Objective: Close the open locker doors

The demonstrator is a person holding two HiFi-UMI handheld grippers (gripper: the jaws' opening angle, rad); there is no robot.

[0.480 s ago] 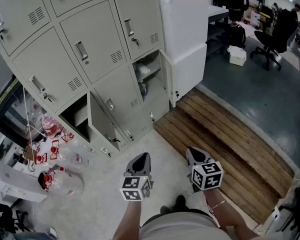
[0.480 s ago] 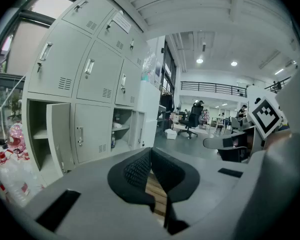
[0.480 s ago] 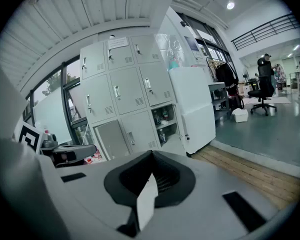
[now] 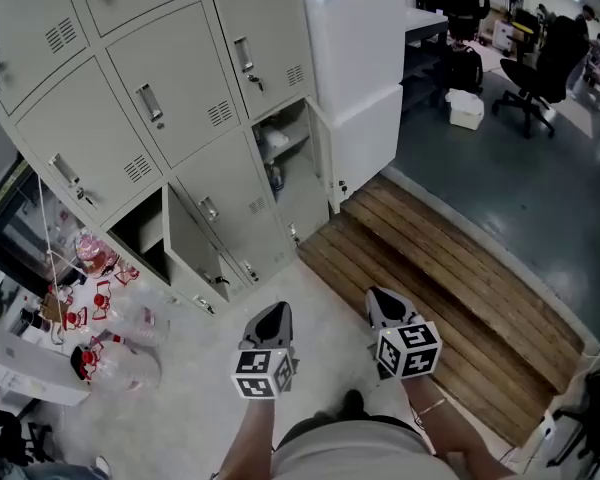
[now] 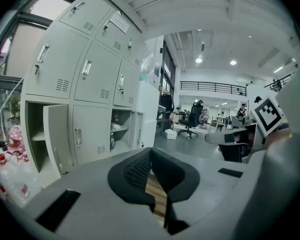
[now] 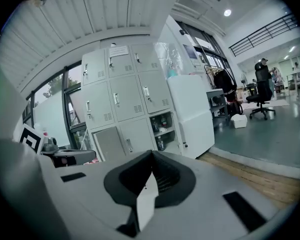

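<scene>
A bank of beige lockers (image 4: 150, 108) stands ahead of me. In the bottom row two stand open. The left one (image 4: 145, 230) has its door (image 4: 188, 246) swung out toward me. The right one (image 4: 280, 158) shows a shelf with small items, and its door (image 4: 320, 163) is folded back to the right. Both open lockers also show in the left gripper view, the left one (image 5: 36, 136) and the right one (image 5: 119, 133). My left gripper (image 4: 270, 320) and right gripper (image 4: 385, 304) hover over the floor, well short of the lockers. Both are shut and hold nothing.
A tall white cabinet (image 4: 358, 78) adjoins the lockers on the right. Wooden decking (image 4: 450, 268) lies in front of it, right of the grippers. Plastic bottles and red-labelled clutter (image 4: 110, 318) cover the floor at left. An office chair (image 4: 545, 68) and a white box (image 4: 467, 110) stand farther off.
The lockers and both grippers have shifted slightly left in the head view. Neither locker door has moved, and both grippers remain shut.
</scene>
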